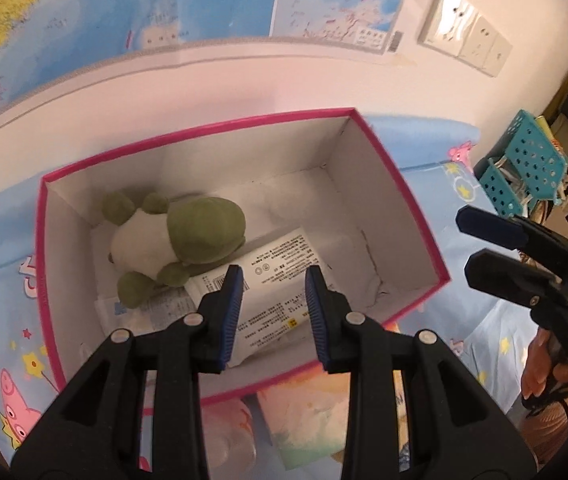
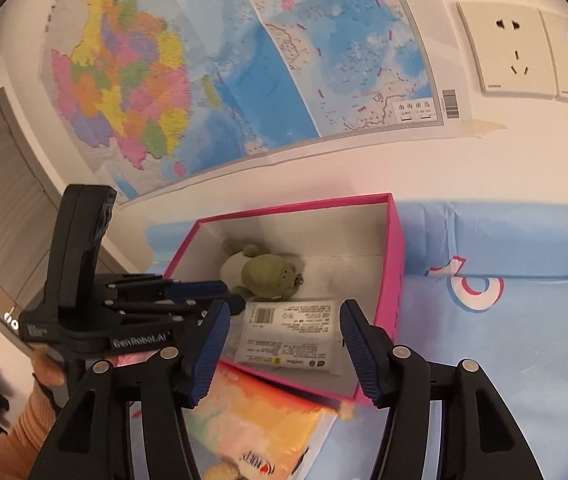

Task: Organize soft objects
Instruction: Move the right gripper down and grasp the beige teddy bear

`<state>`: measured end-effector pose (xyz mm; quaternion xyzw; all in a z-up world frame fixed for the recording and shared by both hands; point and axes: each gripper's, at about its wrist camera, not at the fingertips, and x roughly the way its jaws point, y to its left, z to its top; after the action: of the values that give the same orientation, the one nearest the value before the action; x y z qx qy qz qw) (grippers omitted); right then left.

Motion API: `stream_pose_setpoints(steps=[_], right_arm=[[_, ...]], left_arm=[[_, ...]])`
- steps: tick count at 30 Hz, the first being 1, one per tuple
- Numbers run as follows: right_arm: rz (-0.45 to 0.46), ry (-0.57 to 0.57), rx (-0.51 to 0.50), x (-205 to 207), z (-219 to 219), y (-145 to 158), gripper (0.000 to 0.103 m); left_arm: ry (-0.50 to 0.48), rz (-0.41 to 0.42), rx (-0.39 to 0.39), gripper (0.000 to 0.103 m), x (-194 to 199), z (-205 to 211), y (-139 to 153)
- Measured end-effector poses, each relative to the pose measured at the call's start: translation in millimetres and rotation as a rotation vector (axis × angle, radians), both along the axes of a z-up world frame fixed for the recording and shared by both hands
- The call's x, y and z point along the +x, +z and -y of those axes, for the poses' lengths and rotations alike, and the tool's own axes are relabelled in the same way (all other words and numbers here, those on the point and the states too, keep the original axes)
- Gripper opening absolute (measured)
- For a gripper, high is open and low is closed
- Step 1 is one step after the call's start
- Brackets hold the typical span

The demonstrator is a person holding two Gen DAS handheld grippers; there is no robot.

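A pink box [image 1: 403,184] with white inner walls stands on the bed. Inside lie a green and white plush toy [image 1: 180,240] and a white wipes pack [image 1: 280,264], seen from the right wrist as the plush toy [image 2: 264,272] and the pack [image 2: 291,336]. My left gripper [image 1: 274,276] points down over the box's near edge, its pads a little apart with nothing between them. My right gripper [image 2: 285,312] is open at the box's near side; the pack lies on the box floor beyond its fingers. Each gripper shows in the other's view: right gripper [image 1: 465,242], left gripper [image 2: 232,295].
A colourful tissue pack [image 2: 260,420] lies on the blue cartoon bedsheet [image 2: 503,360] just in front of the box, next to a pale pink soft thing [image 1: 228,440]. A teal perforated basket [image 1: 523,172] stands off to the right. The wall behind bears maps and sockets [image 2: 507,48].
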<state>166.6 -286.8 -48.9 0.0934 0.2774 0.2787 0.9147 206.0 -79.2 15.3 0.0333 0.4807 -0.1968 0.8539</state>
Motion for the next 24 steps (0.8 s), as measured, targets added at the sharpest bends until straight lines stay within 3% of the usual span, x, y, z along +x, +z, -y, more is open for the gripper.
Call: stream_pose_setpoints(steps=[3, 7, 13, 18, 24], right_arm=[[0.008, 0.028, 0.003, -13, 5, -2, 0.060], [0.012, 0.079, -0.003, -36, 12, -7, 0.065], [0.007, 0.118, -0.032, -75, 23, -25, 0.066], [-0.065, 0.130, -0.052, -89, 28, -58, 0.066], [-0.191, 0.148, -0.069, -90, 30, -109, 0.066]], left_arm=[[-0.019, 0.052, -0.011, 0.035, -17, -5, 9], [-0.083, 0.135, -0.045, 0.052, -56, -7, 22], [-0.169, 0.205, -0.040, 0.052, -115, 2, 30], [-0.212, 0.196, -0.023, 0.053, -144, 9, 14], [-0.242, 0.110, 0.006, 0.053, -161, 16, -24]])
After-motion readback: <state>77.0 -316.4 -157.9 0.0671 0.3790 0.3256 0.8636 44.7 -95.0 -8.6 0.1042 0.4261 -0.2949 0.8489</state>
